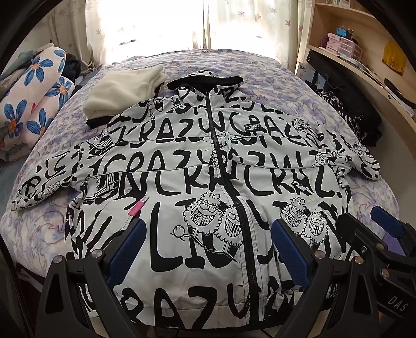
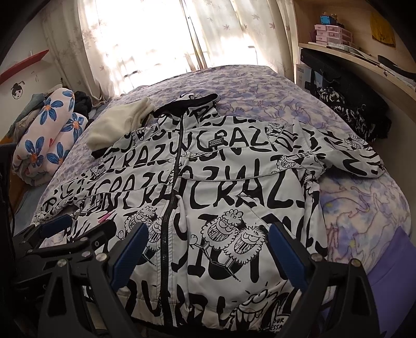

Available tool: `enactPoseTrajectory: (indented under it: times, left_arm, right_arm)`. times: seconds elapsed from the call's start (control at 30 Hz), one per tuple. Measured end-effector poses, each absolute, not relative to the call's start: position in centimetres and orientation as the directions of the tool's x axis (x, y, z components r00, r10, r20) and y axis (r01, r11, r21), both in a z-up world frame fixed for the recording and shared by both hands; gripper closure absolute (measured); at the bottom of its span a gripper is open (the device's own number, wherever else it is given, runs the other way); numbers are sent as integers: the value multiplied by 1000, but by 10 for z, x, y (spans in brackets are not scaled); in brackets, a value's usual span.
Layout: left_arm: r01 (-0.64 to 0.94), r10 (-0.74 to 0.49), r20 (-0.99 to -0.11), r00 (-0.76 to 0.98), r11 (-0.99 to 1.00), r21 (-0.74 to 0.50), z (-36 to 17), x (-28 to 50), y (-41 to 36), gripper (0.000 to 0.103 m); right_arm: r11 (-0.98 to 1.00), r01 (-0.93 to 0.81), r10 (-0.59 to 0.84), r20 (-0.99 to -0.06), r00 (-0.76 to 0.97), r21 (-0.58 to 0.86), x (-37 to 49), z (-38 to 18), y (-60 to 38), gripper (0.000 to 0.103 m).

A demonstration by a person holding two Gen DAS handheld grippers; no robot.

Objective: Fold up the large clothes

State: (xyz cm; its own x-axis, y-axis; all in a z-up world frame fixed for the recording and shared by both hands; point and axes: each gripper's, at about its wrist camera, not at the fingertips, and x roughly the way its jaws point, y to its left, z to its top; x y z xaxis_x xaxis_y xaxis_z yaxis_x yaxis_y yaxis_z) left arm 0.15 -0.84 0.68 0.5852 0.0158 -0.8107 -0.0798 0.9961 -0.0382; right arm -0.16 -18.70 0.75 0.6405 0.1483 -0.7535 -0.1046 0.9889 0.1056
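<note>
Jacket [image 1: 208, 161] flat on bed [image 1: 260, 70]; cream garment [image 1: 124, 91] touching shoulder.

Blown-out backlight through the curtains [image 1: 145, 28] (heavy fisheye bending, dark corners)

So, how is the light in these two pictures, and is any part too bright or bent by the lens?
Left wrist view: the curtained window is blown out white, the jacket evenly lit and sharp. Right wrist view: the same glare, and the bed edge curves from fisheye distortion; corners are dark.
</note>
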Motion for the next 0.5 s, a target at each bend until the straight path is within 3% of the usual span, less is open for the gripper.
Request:
enactPoseTrajectory:
  times: [0.5]
  left_arm:
    - [-78, 32, -817, 576, 997, -16, -2, 27, -15, 7]
  right_arm:
    - [989, -63, 147, -779, 609, 137, 21, -12, -199, 9]
